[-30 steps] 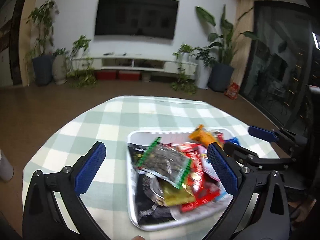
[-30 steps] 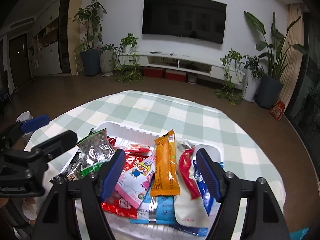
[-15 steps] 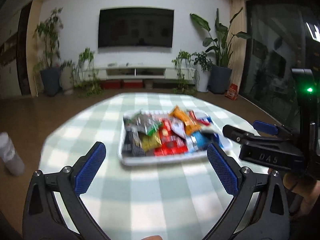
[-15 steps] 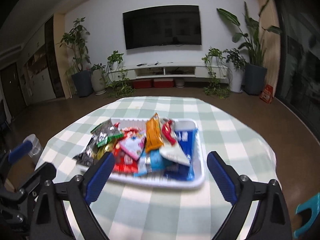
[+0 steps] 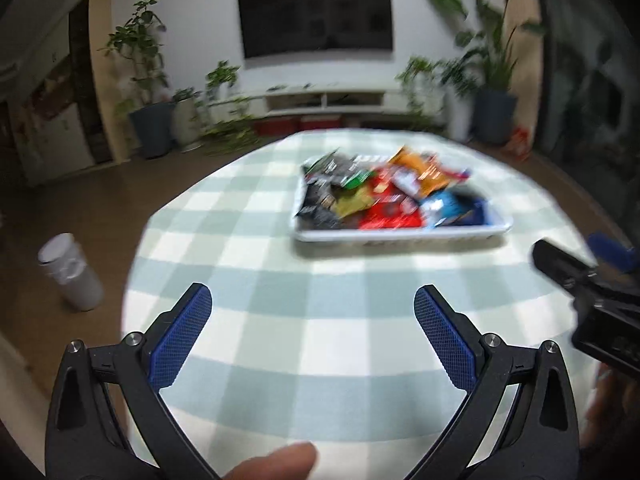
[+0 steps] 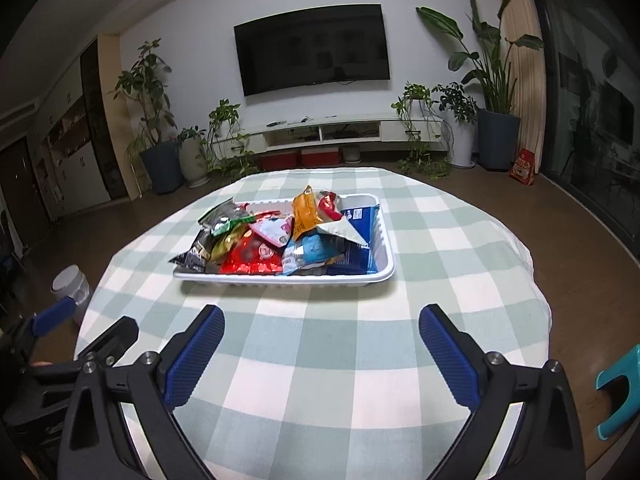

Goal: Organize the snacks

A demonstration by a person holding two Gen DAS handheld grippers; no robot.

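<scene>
snacks (image 6: 280, 236) heaped in white tray (image 6: 384, 272) mid surface (image 6: 320, 352); no loose packets seen outside tray. left gripper (image 5: 312, 320) and right gripper (image 6: 320, 340) near of tray, jaws apart, empty. task looks finished.

Ahead of you a dark television (image 6: 312, 50) hangs on a white wall (image 6: 192, 32) above a low white media console (image 6: 332, 134). Potted plants (image 6: 486, 92) flank it, a brown floor (image 6: 472, 192) surrounds the checked table (image 6: 320, 360), and dark glass doors (image 6: 592, 120) stand at right.
</scene>
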